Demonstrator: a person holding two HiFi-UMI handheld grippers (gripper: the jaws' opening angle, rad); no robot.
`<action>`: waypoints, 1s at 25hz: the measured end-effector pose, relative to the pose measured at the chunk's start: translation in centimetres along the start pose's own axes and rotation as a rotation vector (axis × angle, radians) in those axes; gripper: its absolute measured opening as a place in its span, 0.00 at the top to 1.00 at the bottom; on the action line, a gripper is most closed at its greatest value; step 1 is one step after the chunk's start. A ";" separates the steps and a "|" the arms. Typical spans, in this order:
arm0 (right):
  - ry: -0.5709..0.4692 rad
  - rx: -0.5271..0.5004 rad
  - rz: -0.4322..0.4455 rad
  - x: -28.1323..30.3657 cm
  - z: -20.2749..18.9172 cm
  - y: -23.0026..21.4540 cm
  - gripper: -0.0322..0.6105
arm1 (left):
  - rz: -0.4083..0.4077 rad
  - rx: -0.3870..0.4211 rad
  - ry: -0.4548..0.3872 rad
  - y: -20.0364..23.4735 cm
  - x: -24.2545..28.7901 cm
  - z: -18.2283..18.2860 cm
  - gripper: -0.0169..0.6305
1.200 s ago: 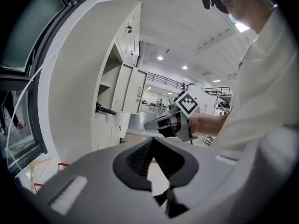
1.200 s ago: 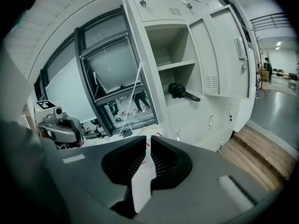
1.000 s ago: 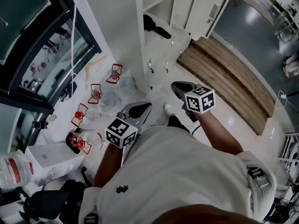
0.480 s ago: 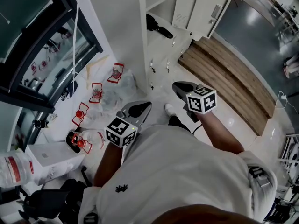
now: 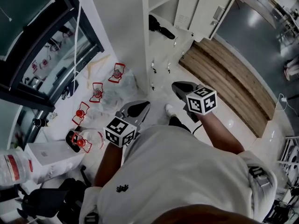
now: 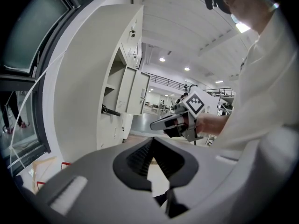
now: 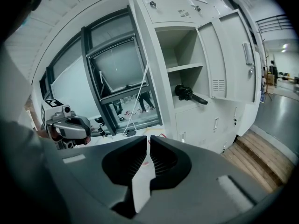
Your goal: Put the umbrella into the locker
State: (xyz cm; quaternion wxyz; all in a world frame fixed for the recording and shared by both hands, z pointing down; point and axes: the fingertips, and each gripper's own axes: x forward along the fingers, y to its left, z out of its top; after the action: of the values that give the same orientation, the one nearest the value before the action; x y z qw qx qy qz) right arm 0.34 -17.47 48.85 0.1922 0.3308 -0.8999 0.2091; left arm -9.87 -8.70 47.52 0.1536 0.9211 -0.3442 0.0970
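Observation:
The black folded umbrella (image 5: 159, 29) lies on the lower shelf of the open white locker (image 5: 140, 41), its end sticking out past the front edge; it also shows in the right gripper view as the umbrella (image 7: 189, 94) and in the left gripper view as the umbrella (image 6: 110, 110). Both grippers hang in front of the person, well short of the locker. My left gripper (image 5: 141, 106) is shut with nothing in it, its jaw tips meeting. My right gripper (image 5: 175, 87) is shut and empty too, with only a thin slit between the jaws.
The locker door (image 5: 209, 9) stands open to the right. A wooden step (image 5: 229, 80) runs along the right. Several water bottles in red carriers (image 5: 96, 93) stand on the floor at the left, below a dark window frame (image 5: 44, 55). A white box (image 5: 46, 155) sits near my left.

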 end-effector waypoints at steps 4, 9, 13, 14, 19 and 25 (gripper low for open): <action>-0.004 -0.039 -0.021 -0.2 0.0 -0.1 0.91 | -0.001 -0.005 0.005 0.0 0.0 -0.1 0.89; -0.003 -0.045 -0.011 -0.2 0.1 0.1 0.91 | 0.002 -0.014 0.008 0.1 0.1 -0.2 0.89; -0.003 -0.049 -0.002 -0.1 0.2 0.1 0.92 | 0.006 -0.016 0.013 0.3 0.3 -0.2 0.89; -0.004 -0.051 -0.001 0.0 0.3 0.1 0.92 | 0.007 -0.018 0.013 0.4 0.4 -0.1 0.89; -0.007 -0.100 -0.008 0.3 0.8 -0.1 0.92 | 0.013 -0.024 0.018 0.6 0.7 -0.2 0.89; -0.007 -0.112 0.010 1.1 1.1 -0.6 0.93 | 0.029 -0.029 0.026 1.2 1.3 -0.3 0.89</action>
State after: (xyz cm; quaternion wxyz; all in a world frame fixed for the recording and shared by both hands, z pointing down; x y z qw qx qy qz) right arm -0.26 -18.98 48.62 0.2063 0.3157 -0.9125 0.1583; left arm -9.73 -10.29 48.40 0.1701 0.9125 -0.3568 0.1060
